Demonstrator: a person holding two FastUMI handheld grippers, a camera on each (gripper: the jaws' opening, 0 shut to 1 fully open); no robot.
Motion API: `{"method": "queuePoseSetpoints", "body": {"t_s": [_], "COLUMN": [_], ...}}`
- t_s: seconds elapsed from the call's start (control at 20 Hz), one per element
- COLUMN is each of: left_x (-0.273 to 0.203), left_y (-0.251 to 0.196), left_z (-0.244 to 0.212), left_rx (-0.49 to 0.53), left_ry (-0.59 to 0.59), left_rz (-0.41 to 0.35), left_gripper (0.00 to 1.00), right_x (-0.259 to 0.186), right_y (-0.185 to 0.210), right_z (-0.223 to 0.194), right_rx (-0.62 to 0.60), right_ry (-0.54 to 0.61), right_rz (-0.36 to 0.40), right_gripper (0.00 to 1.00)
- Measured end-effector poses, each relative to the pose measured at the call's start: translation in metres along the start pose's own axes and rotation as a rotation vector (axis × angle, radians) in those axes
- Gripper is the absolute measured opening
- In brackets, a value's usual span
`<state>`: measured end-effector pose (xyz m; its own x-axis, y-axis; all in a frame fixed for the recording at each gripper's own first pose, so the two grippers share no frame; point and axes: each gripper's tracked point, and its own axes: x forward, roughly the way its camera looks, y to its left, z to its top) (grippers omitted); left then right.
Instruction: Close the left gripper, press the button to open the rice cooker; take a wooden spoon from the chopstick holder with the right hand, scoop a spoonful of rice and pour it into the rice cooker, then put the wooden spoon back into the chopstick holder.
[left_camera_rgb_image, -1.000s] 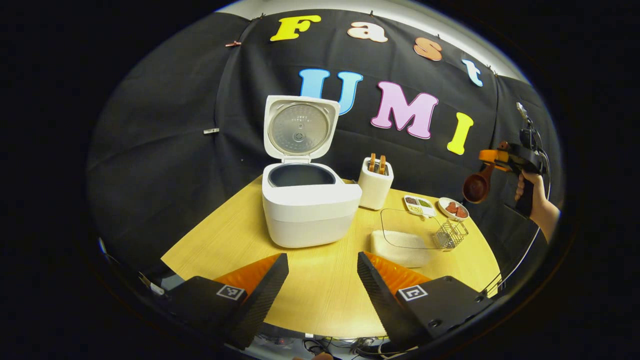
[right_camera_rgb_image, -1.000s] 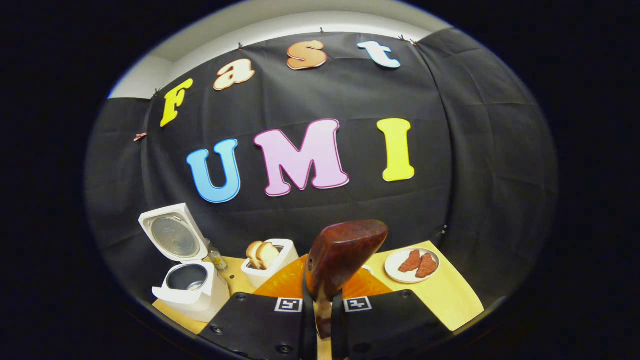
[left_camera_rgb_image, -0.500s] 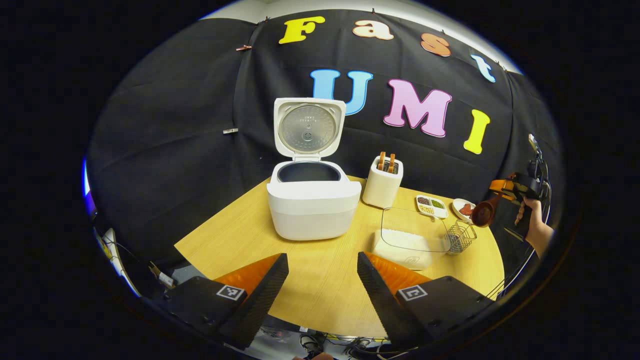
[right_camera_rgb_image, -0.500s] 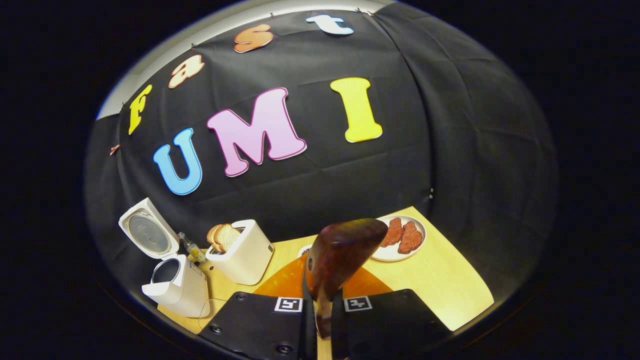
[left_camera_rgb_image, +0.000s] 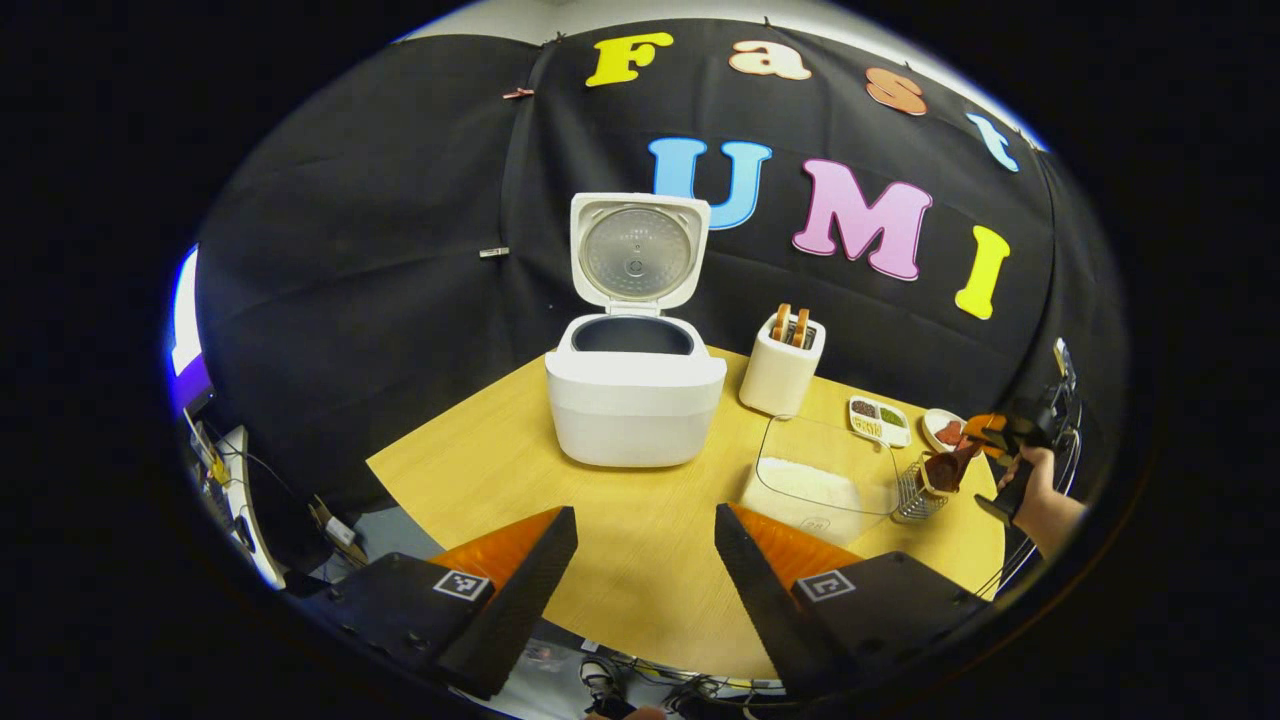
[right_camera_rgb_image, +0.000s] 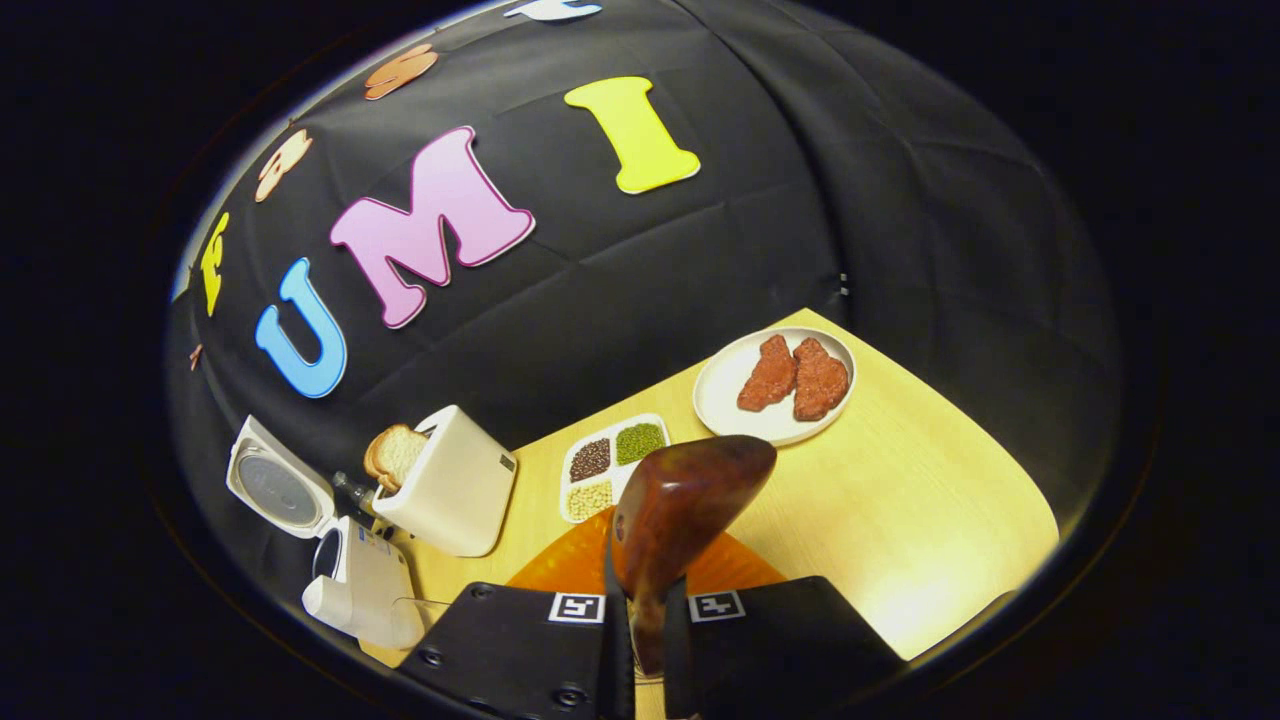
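The right gripper (right_camera_rgb_image: 648, 640) jaws are clamped on the wooden spoon (right_camera_rgb_image: 680, 505), which has been lowered within the last second to just above the chopstick holder (left_camera_rgb_image: 915, 487) beside the rice container (left_camera_rgb_image: 820, 480). The left gripper (left_camera_rgb_image: 645, 570) jaws are held wide, empty. With the rice cooker (left_camera_rgb_image: 633, 385) open, either scooping or returning the spoon is judged to be in hand.

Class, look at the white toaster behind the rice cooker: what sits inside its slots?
The toaster holds bread slices poking from the top; their lower parts are hidden inside.

bare table (left_camera_rgb_image: 600, 520) before open rice cooker (left_camera_rgb_image: 634, 405), toaster (left_camera_rgb_image: 782, 365) and clear container (left_camera_rgb_image: 825, 480) crowd right
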<state>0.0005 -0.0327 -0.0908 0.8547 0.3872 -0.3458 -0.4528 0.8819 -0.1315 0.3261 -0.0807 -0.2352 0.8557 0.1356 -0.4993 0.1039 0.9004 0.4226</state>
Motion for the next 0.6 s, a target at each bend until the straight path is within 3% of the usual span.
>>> {"method": "queuePoseSetpoints", "body": {"t_s": [0.3,0.5,0.6], "left_x": [-0.001,0.002,0.006], "left_y": [0.001,0.001,-0.002], "left_z": [0.003,0.006,0.009], "left_rx": [-0.01,-0.011,-0.007], "left_ry": [0.001,-0.001,-0.003], "left_rz": [0.025,0.015,0.002], "left_gripper": [0.95,0.96,0.96], "right_x": [0.011,0.008,0.002], "right_y": [-0.012,-0.009,-0.006], "right_z": [-0.019,-0.017,-0.015], "right_rx": [0.0,-0.002,-0.015], "right_ry": [0.031,0.015,0.007], "right_rz": [-0.032,-0.016,-0.011], "right_gripper": [0.18,0.23,0.61]}}
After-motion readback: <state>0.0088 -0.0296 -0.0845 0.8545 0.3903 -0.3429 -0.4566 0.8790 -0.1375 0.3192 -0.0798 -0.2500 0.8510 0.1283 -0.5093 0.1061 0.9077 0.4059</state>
